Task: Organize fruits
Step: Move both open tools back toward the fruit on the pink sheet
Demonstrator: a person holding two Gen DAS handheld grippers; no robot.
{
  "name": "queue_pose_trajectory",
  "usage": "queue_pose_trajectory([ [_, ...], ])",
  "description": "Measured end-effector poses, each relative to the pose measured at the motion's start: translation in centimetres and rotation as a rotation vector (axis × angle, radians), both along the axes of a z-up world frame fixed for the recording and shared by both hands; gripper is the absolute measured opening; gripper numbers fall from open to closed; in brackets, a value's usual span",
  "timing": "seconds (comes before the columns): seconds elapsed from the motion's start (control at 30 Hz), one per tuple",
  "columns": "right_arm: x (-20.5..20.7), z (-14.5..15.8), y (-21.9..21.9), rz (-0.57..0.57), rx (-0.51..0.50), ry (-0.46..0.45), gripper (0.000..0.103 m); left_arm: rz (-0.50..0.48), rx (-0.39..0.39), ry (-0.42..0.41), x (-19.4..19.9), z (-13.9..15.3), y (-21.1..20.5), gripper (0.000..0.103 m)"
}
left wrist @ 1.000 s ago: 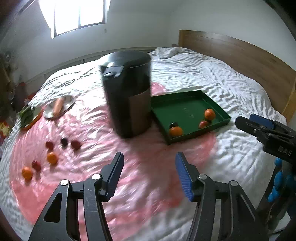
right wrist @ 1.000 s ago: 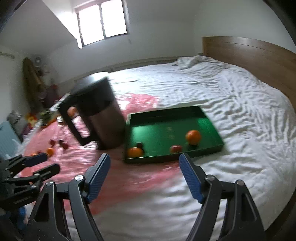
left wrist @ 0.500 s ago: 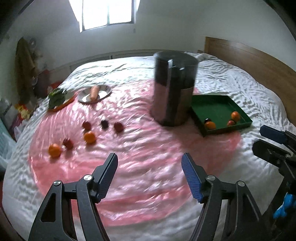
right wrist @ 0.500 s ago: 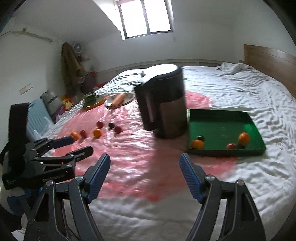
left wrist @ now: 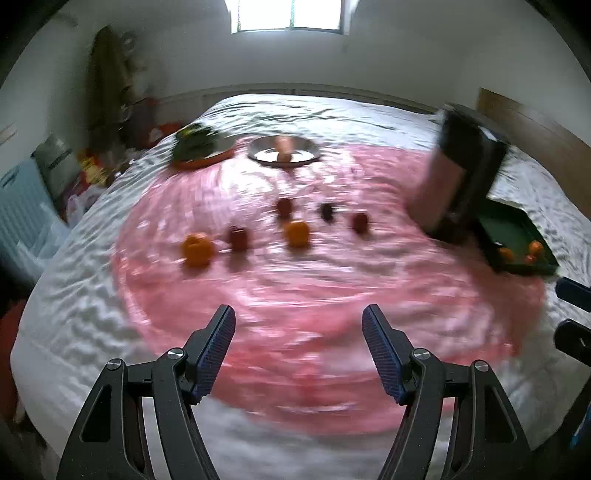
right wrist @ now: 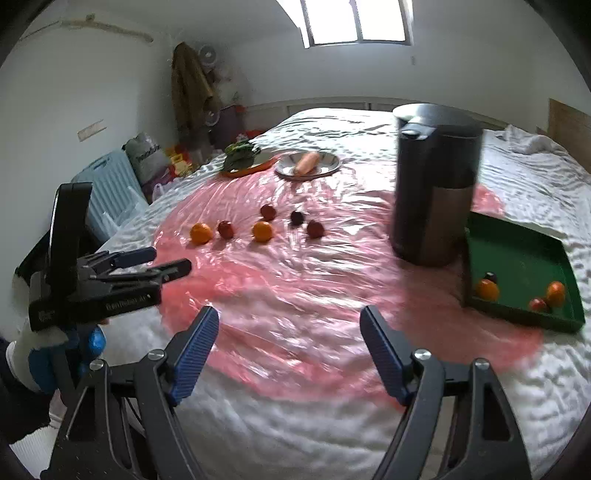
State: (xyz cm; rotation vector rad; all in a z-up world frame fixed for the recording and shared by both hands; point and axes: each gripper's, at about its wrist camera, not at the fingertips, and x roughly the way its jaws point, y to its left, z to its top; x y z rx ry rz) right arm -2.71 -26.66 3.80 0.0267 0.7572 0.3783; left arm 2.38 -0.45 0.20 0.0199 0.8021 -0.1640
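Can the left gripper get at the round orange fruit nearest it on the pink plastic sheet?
Probably yes. The left gripper is open and empty, and the orange fruit lies loose on the pink plastic sheet, apart from the dark red fruit beside it. Nothing stands between them.

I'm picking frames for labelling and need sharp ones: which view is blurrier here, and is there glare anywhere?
Left wrist view: heavy motion smear across the pink sheet, loose fruits and kettle, while the left gripper stays crisp; the window is blown out. Right wrist view: clearly sharper, only mild blur on the kettle and green tray, with shiny glare streaks on the sheet.
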Motion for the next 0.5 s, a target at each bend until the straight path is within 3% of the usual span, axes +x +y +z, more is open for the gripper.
queue_pose_trajectory([
  [0.27,3.8,-2.0,2.3,0.026,0.007,0.046,0.103,0.132,-0.016,0.029,2.7,-2.1,7.3,0.066],
  [0.5,7.1,-3.7,3.5,0.023,0.009,0.077,0.103,0.147,-0.006,0.042,5.9,-3.4,9.8,0.066],
])
